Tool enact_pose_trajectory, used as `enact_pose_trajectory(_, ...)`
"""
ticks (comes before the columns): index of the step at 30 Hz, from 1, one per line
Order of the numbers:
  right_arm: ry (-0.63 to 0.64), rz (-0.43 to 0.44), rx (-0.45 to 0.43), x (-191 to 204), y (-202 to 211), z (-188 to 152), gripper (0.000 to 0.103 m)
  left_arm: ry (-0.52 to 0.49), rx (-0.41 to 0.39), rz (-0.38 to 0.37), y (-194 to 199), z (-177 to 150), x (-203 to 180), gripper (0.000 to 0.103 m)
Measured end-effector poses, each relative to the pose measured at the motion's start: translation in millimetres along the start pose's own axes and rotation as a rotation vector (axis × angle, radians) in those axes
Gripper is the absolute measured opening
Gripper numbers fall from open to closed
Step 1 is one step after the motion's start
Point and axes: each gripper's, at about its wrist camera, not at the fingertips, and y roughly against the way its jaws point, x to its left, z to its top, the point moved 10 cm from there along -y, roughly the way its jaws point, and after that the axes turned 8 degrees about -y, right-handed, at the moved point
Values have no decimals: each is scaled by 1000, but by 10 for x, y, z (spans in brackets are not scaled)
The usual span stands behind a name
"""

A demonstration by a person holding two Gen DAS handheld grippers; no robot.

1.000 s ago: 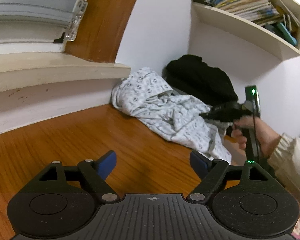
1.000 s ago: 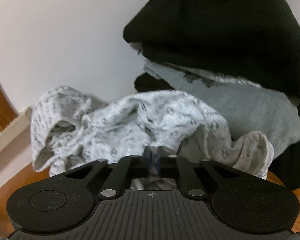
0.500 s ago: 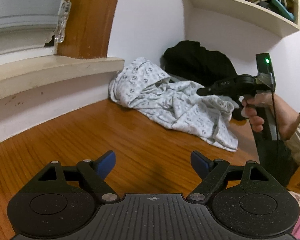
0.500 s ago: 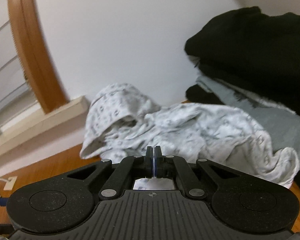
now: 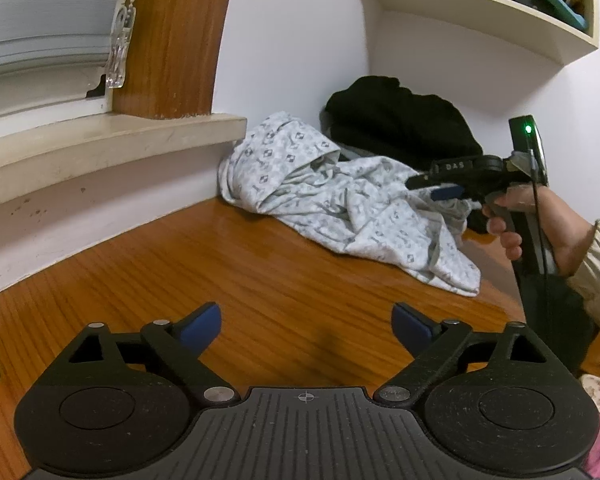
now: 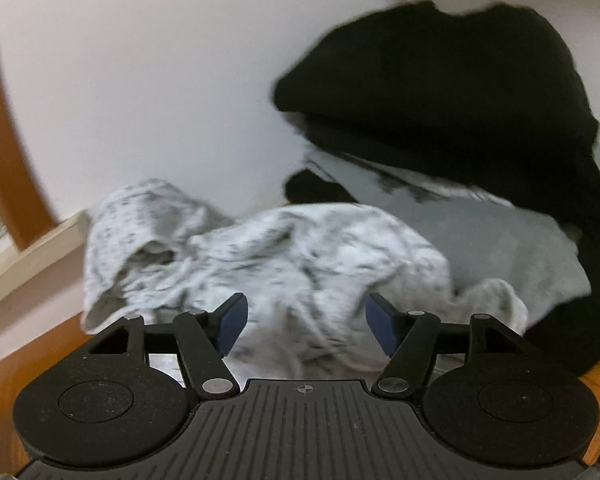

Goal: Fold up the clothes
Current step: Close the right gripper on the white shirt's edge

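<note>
Grey garment (image 6: pixel 512 248) half under black pile (image 6: pixel 440 92)

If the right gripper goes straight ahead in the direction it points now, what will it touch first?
Most likely the crumpled patterned garment. The right gripper is open and the cloth fills the space between and just beyond its fingers. The black clothes lie higher and to the right, off that line. The picture is blurred, so the depth is uncertain.

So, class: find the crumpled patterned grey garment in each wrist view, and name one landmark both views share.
Left wrist view: the patterned garment lies right of centre on the wooden floor, against the wall.
Right wrist view: it fills the lower middle, just beyond the open right gripper.
Shared landmark: the black clothing pile behind it.
</note>
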Motion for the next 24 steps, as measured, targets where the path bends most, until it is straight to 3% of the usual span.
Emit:
enact_pose_trajectory(8,-114,-19,56,-363,-143,-11,65,2,-1,3,-13,-6,20,101)
enact_pose_trajectory(14,-155,-6,46,-352,-241,63,65,3,3,8,-24,-23,39,101)
enact_pose_trajectory(17,-157,-9,48,-335,-296,92,46,7,4,10,-28,-28,64,101)
enact_pose_trajectory(19,-147,5,44,-288,-286,117,9,9,5,12,-30,-31,79,101)
enact_pose_trajectory(24,-116,101,3,-2,-121,215,5,14,0,14,-28,-27,101,101)
